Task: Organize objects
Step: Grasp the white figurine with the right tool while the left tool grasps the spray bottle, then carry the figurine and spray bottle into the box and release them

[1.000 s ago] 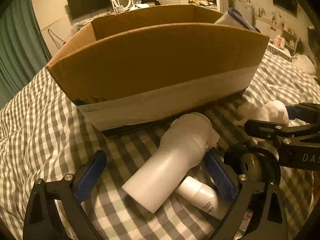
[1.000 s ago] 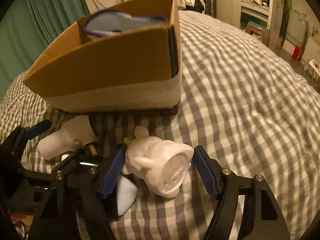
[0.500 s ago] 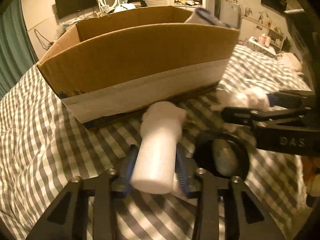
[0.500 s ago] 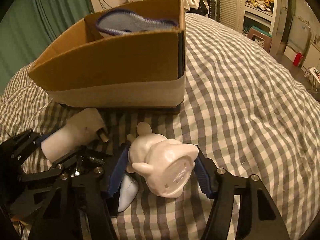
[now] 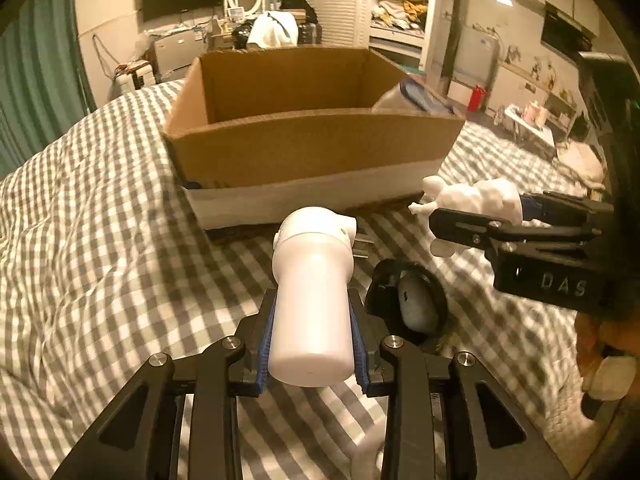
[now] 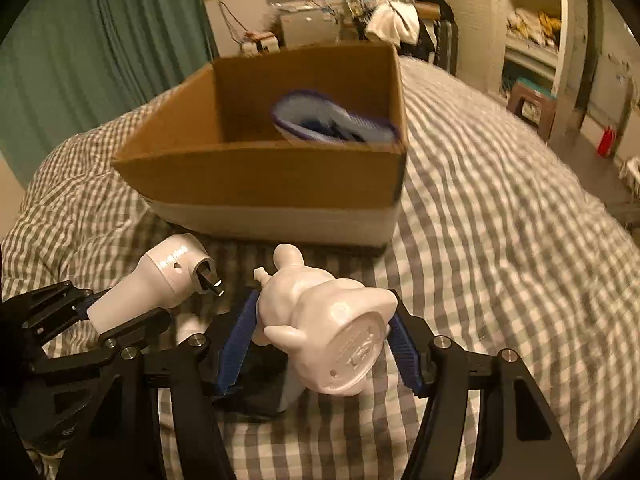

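So the white cylinder-shaped gadget [image 5: 311,300] is pinched between the blue pads of the left tongs [image 5: 312,344], flat end toward the camera, rounded head pointing at the cardboard box [image 5: 312,148]; it's clear of the bed, and from the right-hand view you can see a little metal stub poking out of a socket in the side of its head; right beside it the right tongs [image 6: 320,336] have closed on a white figurine [image 6: 324,320], gripped round its body with the stamped base facing the camera and the small round head tipped toward the box; both things sit just in front of the box's near wall, not over it; the box stands open on a grey-and-white checked bedspread [image 5: 100,260] and has a blue-rimmed pale thing [image 6: 332,120] leaning in its right-hand corner; under the left tongs there's a black ring-shaped item [image 5: 406,300] with a grey oval piece in it lying on the bedspread; messy bedroom behind, green curtain [image 6: 100,60] to the left.
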